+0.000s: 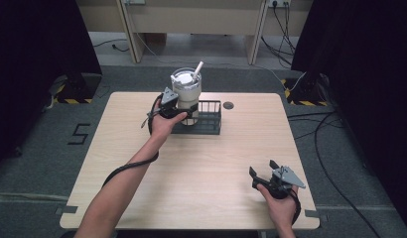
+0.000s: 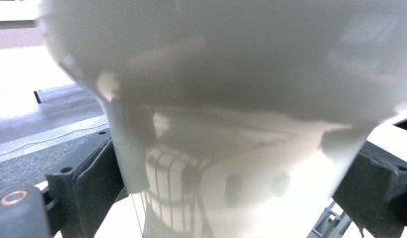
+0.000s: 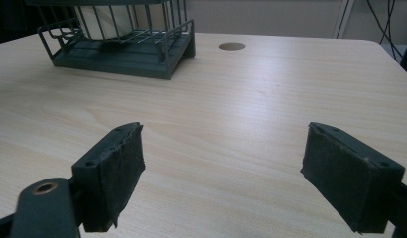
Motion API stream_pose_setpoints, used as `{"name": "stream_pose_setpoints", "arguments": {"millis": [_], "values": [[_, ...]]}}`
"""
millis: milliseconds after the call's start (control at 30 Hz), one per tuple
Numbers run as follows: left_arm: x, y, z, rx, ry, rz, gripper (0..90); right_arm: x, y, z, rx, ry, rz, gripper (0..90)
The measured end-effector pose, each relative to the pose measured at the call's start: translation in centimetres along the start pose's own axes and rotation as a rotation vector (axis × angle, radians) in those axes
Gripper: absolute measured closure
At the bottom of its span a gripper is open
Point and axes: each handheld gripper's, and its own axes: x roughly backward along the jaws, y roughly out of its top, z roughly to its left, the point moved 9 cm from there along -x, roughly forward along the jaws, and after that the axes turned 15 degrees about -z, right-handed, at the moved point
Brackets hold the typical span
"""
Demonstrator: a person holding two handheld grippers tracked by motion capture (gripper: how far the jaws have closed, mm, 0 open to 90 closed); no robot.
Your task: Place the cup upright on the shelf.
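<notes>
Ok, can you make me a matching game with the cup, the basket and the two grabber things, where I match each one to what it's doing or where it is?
Things:
1. white tumbler
2. wire basket
3. left gripper
4. right gripper

States or places:
A. jaws wide apart, nothing between them, near the table's front right corner
B. dark, sits toward the far side of the table
C. has a straw sticking out of its lid
D. jaws set on either side of the tumbler's narrow lower part

Pairs: 1-C, 2-B, 3-D, 4-A
</notes>
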Motion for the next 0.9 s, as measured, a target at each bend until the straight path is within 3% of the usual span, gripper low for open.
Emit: {"name": "stream_pose_setpoints", "arguments": {"millis": [900], "values": [[1.8, -0.4, 0.0, -0.022, -0.016, 0.026, 11.7, -0.1, 0.0, 0.0, 0.000, 0.003, 0.003, 16.9]]}}
